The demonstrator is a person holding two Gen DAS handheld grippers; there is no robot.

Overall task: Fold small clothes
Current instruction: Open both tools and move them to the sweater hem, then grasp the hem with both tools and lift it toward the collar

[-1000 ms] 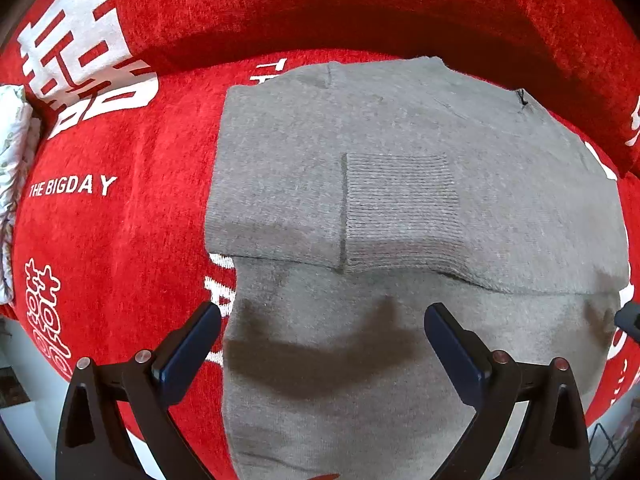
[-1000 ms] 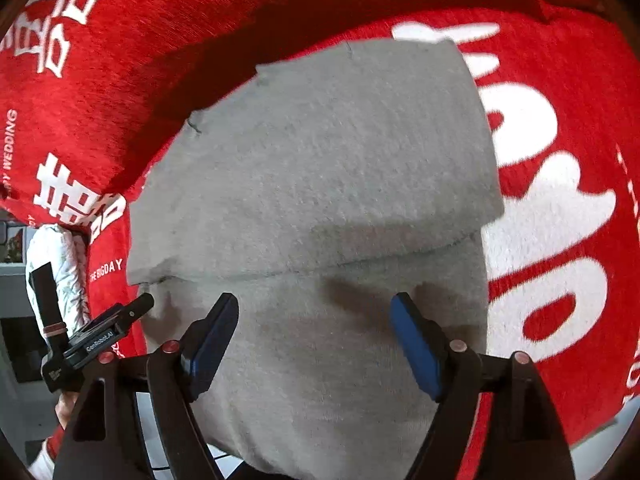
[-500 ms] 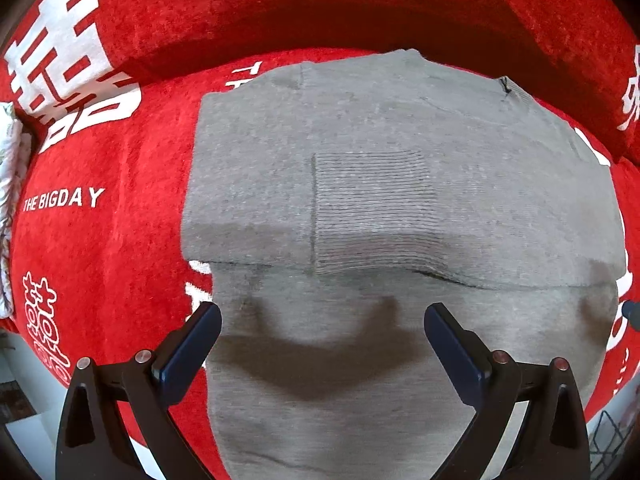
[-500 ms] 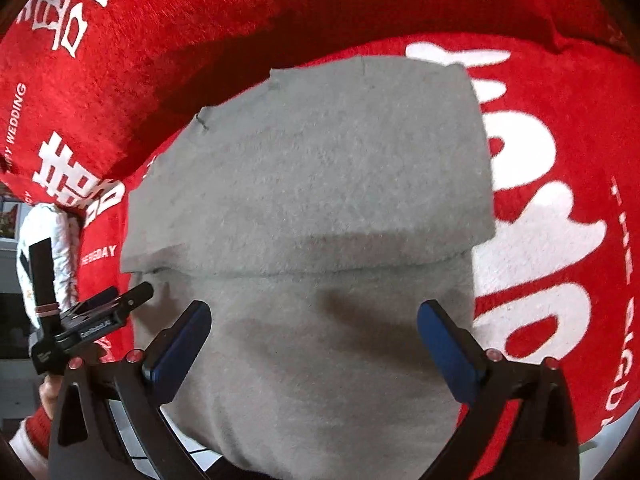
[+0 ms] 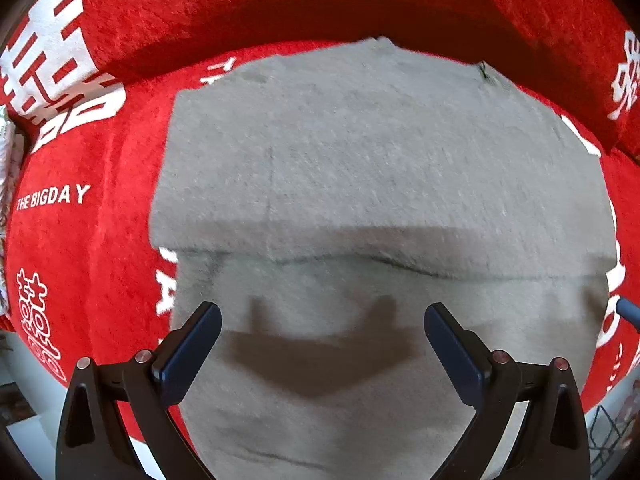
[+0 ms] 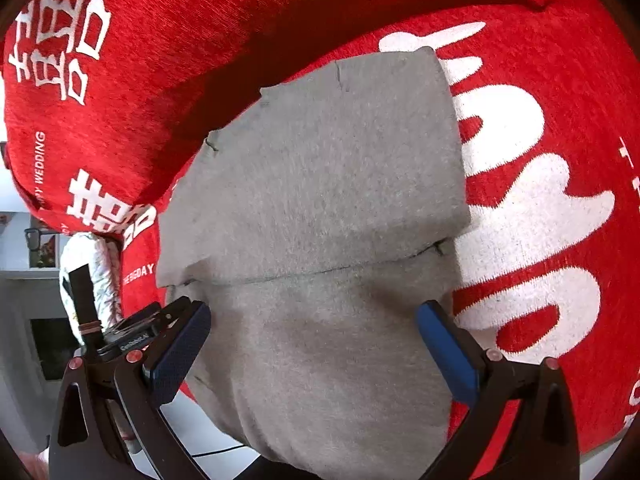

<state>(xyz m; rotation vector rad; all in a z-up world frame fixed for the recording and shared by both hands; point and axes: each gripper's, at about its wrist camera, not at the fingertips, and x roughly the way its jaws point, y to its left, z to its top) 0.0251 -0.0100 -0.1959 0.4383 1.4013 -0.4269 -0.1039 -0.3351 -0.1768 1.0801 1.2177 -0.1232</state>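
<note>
Grey sweater [image 5: 380, 168] on red blanket [image 5: 88, 248]; left gripper [image 5: 322, 340], right gripper [image 6: 312, 336] spread wide, empty.

The red blanket [image 5: 92, 264] carries white print: in the left wrist view the words "THE BIGDAY" stand on its left part, with large white Chinese characters above them that look like the double-happiness sign, and smaller white characters below them near the edge. In the right wrist view the same blanket [image 6: 560, 80] shows "WEDDING" running sideways along its left fold, with a letter before it cut off, plus part of "BIGDAY" lower down. A small label on the other hand-held gripper [image 6: 132, 338] at lower left is too blurred to read.
</note>
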